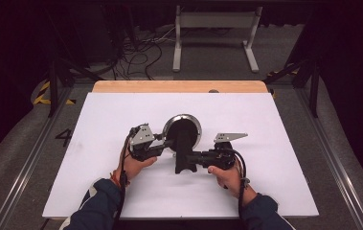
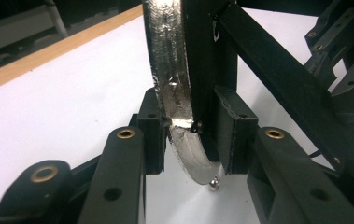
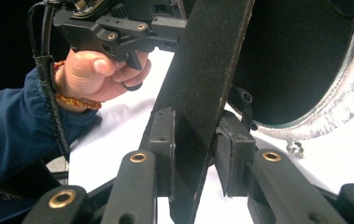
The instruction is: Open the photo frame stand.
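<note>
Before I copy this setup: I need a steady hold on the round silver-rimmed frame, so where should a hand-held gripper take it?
Take the silver rim edge-on from the left, as the left hand-held gripper does: the frame stands upright, and its thin rim fits between the pads.
</note>
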Demonstrator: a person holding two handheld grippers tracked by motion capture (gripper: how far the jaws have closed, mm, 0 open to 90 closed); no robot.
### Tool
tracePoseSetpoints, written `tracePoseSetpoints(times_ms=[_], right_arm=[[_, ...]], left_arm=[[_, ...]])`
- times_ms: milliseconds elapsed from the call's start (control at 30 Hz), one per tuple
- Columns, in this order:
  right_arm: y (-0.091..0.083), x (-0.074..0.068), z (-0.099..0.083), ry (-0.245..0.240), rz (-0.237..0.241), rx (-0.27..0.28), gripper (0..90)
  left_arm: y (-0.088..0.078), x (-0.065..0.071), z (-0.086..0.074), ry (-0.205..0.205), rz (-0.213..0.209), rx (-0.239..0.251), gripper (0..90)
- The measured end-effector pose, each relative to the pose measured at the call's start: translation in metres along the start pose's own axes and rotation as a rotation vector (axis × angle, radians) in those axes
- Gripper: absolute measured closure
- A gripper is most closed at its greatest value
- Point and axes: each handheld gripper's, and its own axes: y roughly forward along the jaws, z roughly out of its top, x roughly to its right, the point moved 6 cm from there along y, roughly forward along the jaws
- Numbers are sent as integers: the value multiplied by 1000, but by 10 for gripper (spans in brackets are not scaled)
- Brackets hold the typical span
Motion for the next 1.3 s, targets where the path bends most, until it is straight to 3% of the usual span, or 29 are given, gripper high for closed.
tracePoseSetpoints(times_ms=[333, 500, 800, 900, 1133, 1300], right_arm=[[0, 0, 0, -16, -24, -9, 709], [0, 1, -1, -19, -36, -14, 709], [1, 2, -1, -35, -63, -13, 706], [1, 3, -2, -42, -75, -18, 705], [3, 6, -4, -52, -93, -40, 715], [3, 7, -5, -52, -99, -45, 718]], left_arm=[[0, 1, 1, 41, 46, 0, 698], [0, 3, 2, 82, 92, -16, 694], [1, 4, 1, 105, 125, -9, 692], [2, 4, 1, 106, 119, -4, 696], [1, 4, -2, 73, 40, -8, 733], [1, 4, -4, 60, 23, -10, 738]])
